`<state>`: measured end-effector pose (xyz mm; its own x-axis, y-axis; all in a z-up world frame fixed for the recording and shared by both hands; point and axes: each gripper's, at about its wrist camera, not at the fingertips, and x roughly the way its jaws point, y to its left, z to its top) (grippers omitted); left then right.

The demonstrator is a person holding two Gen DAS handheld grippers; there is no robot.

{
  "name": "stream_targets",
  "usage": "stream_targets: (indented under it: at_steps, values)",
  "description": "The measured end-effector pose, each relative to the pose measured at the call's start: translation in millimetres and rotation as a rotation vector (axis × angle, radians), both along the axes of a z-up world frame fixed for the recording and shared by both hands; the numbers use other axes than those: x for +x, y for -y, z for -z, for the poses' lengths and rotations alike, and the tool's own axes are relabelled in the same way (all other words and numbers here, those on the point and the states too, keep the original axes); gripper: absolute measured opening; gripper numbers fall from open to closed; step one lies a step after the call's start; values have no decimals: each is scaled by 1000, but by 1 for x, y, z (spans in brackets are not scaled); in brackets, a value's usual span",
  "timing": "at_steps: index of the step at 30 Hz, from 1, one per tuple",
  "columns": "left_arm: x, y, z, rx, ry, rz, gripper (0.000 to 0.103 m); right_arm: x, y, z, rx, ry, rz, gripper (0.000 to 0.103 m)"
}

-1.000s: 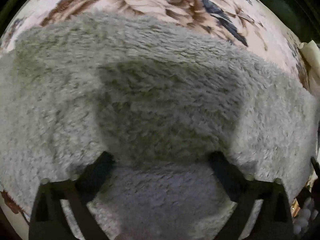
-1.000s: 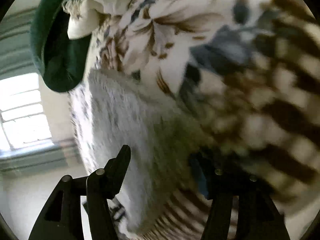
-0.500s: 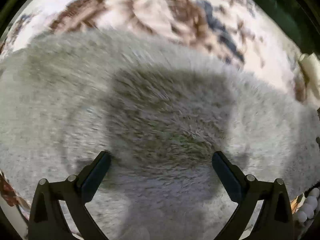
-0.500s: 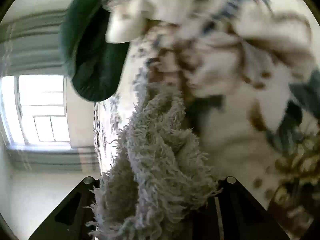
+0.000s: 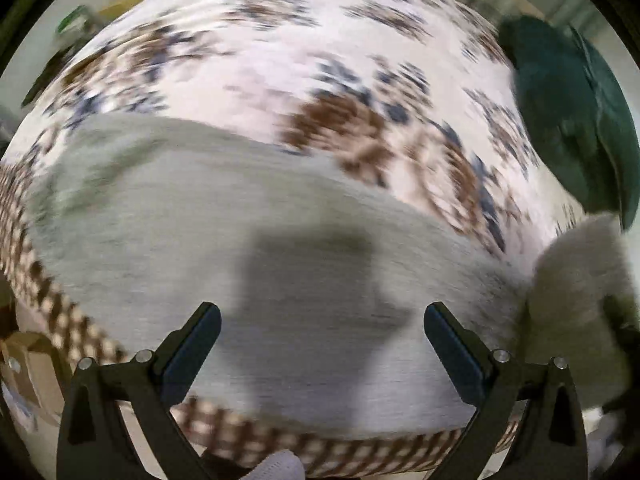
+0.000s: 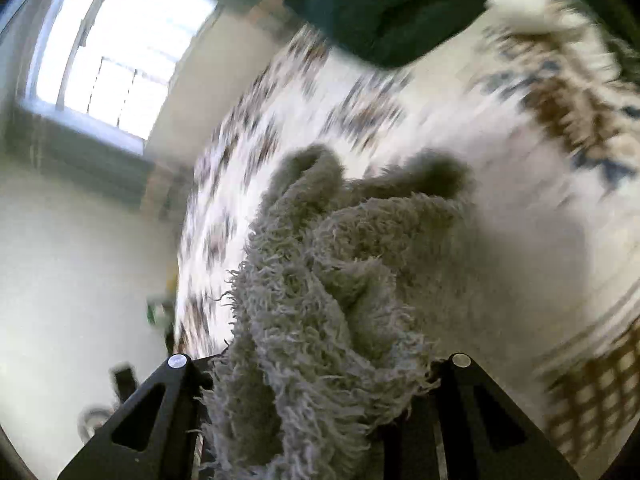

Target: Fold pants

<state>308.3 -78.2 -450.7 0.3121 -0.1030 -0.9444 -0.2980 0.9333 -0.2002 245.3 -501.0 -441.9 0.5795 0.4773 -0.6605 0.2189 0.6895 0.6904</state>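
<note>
From the left wrist, a bed (image 5: 280,60) in a flower-print cover carries the fluffy grey pants (image 5: 200,208) spread flat, and the left tongs (image 5: 320,332) hang above them, wide apart and empty. From the right wrist, a bright window (image 6: 120,52) lies behind, and the right tongs (image 6: 320,380) are clamped on a raised bunch of the pants (image 6: 320,280) above the bed (image 6: 500,128).

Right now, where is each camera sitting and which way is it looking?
Left wrist: sits on the left hand-held gripper, looking steeply down at the fluffy grey pants on the flowered bedspread; its open fingers show, holding nothing.
Right wrist: sits on the right hand-held gripper, tilted toward a window; its fingers pinch a bunch of the pants.
Both see: the pants, the bedspread and a dark green cloth.
</note>
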Motion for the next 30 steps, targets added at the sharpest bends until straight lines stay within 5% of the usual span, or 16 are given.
stream_targets:
  at_steps: [4,7,9,11,15,21,28,30]
  values:
    - [-26,-62,5,28,-12,-74,103,6,-113,40,-102,-107,-175,24]
    - [-48,-104,11,52,-32,-133,103,11,-192,78,-224,-272,-346,35]
    - [-62,-128,14,40,-46,-174,103,7,-233,91,-204,-349,-483,42]
    - [-75,-151,19,24,-62,-223,103,4,-250,79,-121,-315,-550,63]
    - [-92,-178,23,8,-74,-276,103,17,-236,46,-51,-261,-514,77]
    - [-101,-191,25,-19,-56,-306,103,62,-211,65,-143,-452,-375,78]
    - [-99,-186,28,-14,-53,-285,103,76,-296,127,-416,-646,-499,78]
    - [-98,-185,27,-4,-53,-275,103,79,-304,135,-516,-657,-498,60]
